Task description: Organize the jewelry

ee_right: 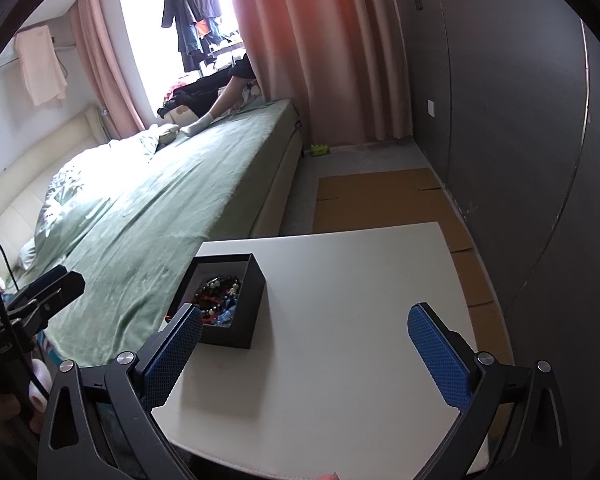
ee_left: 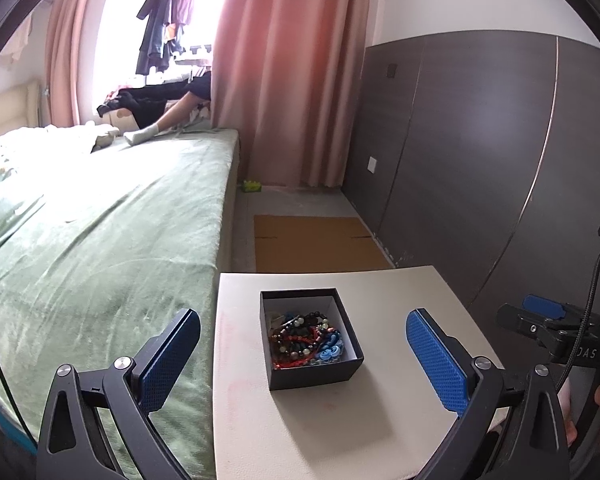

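Holding both grippers wide over jewelry box (ee_left: pixel 314 368).

Bare tabletop (ee_right: pixel 340 320) right of box (ee_right: pixel 256 300); bed (ee_right: pixel 160 220) left.

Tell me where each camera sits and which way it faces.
Left wrist: on the left claw, facing the open black jewelry box centred between open fingers; right claw at right edge.
Right wrist: on the right claw, facing the white square tabletop; box near its left finger, left claw at left edge.
Shared: box, tabletop, green bed, pink curtains.
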A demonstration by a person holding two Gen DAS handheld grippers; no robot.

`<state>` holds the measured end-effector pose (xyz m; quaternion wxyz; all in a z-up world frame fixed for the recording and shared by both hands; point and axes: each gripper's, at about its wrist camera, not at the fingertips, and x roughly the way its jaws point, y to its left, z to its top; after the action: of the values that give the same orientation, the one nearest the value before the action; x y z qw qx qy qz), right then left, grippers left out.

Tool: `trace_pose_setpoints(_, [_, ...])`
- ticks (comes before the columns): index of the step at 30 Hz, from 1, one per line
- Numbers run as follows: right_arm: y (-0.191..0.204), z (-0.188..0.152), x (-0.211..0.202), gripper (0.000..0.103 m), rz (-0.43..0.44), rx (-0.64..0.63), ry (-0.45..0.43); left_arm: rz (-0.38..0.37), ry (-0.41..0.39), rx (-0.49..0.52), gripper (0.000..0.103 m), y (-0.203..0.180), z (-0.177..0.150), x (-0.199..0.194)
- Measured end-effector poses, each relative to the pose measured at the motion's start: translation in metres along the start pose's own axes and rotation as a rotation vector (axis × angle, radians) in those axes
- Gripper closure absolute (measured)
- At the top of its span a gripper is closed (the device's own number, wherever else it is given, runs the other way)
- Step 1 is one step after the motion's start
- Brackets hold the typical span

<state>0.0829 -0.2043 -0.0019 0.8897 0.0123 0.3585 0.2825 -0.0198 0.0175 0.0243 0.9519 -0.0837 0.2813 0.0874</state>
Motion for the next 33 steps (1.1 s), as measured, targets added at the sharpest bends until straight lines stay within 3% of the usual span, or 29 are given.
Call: trace_pose_setpoints(33, [-0.0079, 0.0040, 0.0034, 0.000, -0.009, 0.006, 0.000, 0.015, 0.014, 0.001, 0.000, -0.0011, 0.0013, 0.0040])
